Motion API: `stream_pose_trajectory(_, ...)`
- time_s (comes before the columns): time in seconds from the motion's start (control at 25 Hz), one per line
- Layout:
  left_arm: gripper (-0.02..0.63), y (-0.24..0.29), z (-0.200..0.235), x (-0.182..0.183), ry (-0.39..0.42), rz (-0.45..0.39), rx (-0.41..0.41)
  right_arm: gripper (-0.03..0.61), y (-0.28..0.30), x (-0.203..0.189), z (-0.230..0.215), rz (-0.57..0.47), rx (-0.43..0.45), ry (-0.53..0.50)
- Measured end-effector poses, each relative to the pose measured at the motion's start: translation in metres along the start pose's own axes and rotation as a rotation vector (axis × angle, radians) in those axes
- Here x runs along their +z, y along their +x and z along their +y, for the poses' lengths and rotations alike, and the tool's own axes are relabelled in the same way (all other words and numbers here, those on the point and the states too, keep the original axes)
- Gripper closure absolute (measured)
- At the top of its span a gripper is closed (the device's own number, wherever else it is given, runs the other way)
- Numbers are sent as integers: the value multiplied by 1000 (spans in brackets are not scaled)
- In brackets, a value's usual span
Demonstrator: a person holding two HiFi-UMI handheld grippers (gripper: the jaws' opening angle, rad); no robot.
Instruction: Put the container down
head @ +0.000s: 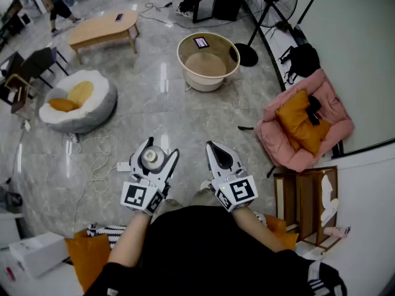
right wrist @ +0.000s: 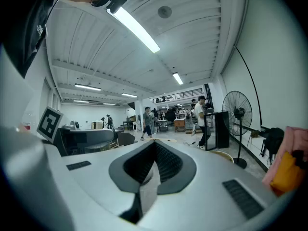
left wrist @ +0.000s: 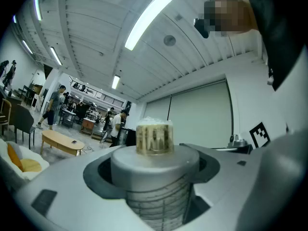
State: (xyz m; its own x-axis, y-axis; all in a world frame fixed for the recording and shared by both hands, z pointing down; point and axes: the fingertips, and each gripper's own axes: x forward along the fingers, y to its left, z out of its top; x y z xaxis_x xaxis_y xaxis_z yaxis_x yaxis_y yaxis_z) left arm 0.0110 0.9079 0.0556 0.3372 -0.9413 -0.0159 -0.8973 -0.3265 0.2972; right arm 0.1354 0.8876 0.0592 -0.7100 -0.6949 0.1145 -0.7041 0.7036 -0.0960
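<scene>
Container, ribbed clear cylinder with grey lid and small gold knob [left wrist: 154, 170]: held upright in the left gripper [head: 160, 150], close in front of my body at 11 o'clock. The jaws stand wide, both pads pressed against the cylinder's sides; the left gripper view shows the lid seated between the jaw recesses. Grip looks secure.

Right gripper [head: 213, 147]: beside it at 1 o'clock, jaws closed together with nothing between them, confirmed in the right gripper view [right wrist: 153, 150].

Status: container [head: 151, 158] is in the air, not yet set down. Beneath it I see only the polished grey stone floor [head: 185, 116], well below. The whole placing step is left: pick a surface, lower, release.

Possible surfaces, judged from the head view:
- white beanbag with yellow cushions [head: 92, 106], 10 o'clock, soft, poor choice
- round cream tub on a stand [head: 203, 84], 12 o'clock
- pink padded seat [head: 274, 137], 2 o'clock
- oval wooden table [head: 102, 28], far off at 11 o'clock, flattest top
</scene>
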Motion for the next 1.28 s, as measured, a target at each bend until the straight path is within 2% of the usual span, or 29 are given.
stream_pose_trajectory(0.16,262,9,-15,0,20,-20,-4,557,-2,10,-9,-30,17,-27)
stream_pose_trajectory(0.32,262,26,-28,-8,26,-4,18,557,-9,15,-35,-26,19,-109)
stream_pose_trajectory(0.76,262,88,-76,-20,18,-39,119,557,-44,-9,-130,-20,82,-94)
stream_pose_trajectory(1.04,262,109,-90,-38,30,13,110,557,-61,-13,-165,-36,80,-25)
stream_pose_trajectory(1.16,262,122,-89,-34,38,7,104,557,-53,-19,-170,-14,84,-10)
stream_pose_trajectory(1.28,262,140,-85,-33,8,14,86,557,-42,-25,-176,5,84,-12)
